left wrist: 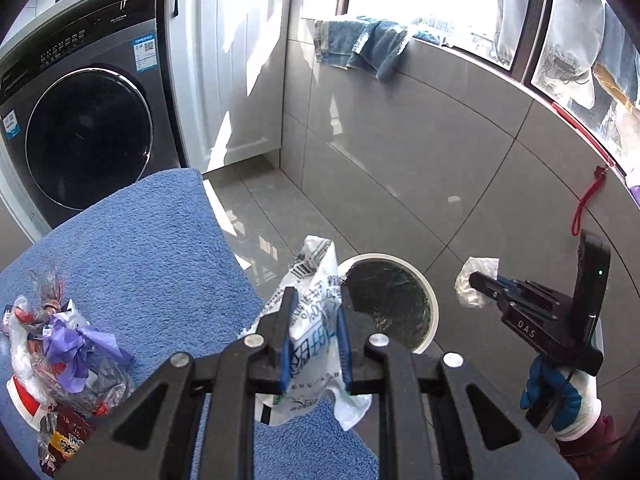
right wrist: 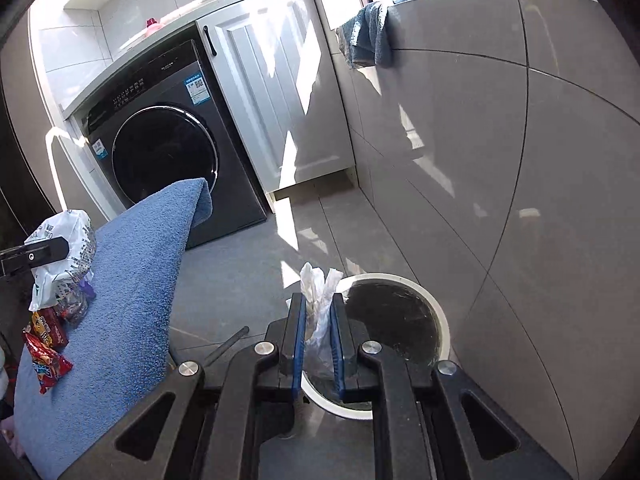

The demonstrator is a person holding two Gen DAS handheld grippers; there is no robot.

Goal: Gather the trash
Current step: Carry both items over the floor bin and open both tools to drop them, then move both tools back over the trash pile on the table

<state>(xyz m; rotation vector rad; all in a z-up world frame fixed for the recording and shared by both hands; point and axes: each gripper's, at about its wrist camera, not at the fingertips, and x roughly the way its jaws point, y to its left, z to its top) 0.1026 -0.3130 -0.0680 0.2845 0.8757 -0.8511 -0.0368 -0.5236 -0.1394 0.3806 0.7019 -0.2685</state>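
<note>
My left gripper (left wrist: pixel 314 308) is shut on a white printed plastic bag (left wrist: pixel 310 280), held just left of the round white trash bin (left wrist: pixel 434 300). My right gripper (right wrist: pixel 318 312) is shut on a crumpled clear wrapper (right wrist: pixel 318 292), above the near left rim of the bin (right wrist: pixel 444 320). The right gripper also shows in the left wrist view (left wrist: pixel 480 280), holding the wrapper (left wrist: pixel 474 280) to the right of the bin. More trash (left wrist: pixel 60 344) lies on the blue towel (left wrist: pixel 132 248): purple plastic, clear wrappers, red snack packets (right wrist: pixel 46 344).
A dark front-loading washing machine (left wrist: pixel 88 136) stands at the back left beside a white cabinet (left wrist: pixel 228 60). A grey tiled wall (left wrist: pixel 420 140) runs along the right. Blue cloths (left wrist: pixel 364 44) hang over the window ledge. The floor (right wrist: pixel 240 272) is grey tile.
</note>
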